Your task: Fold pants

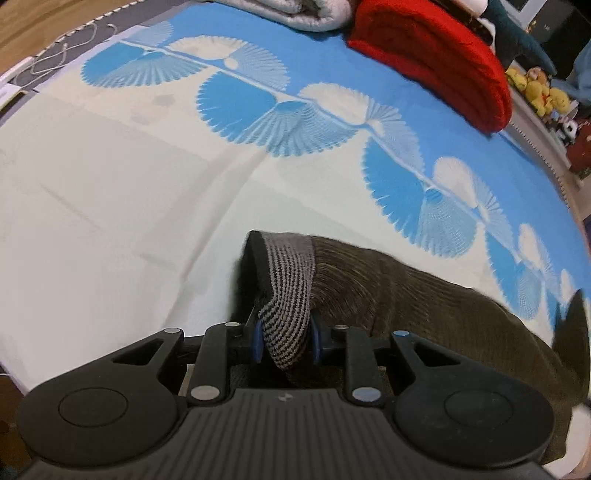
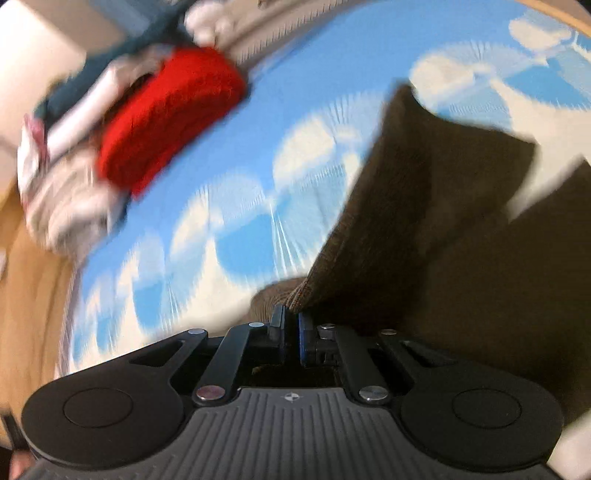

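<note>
The pants (image 1: 424,306) are brown ribbed fabric with a grey striped knit band (image 1: 288,291). In the left wrist view they hang from my left gripper (image 1: 286,341), which is shut on the striped band, and trail off to the right above the bed. In the right wrist view the pants (image 2: 443,206) are lifted and fill the right half. My right gripper (image 2: 291,332) is shut on a brown edge of them. That view is blurred by motion.
The bed is covered by a blue and white sheet with a fan pattern (image 1: 147,184). A folded red cloth (image 1: 436,59) and a grey folded blanket (image 1: 295,14) lie at the far end. Yellow soft toys (image 1: 535,88) sit beyond the bed's right edge.
</note>
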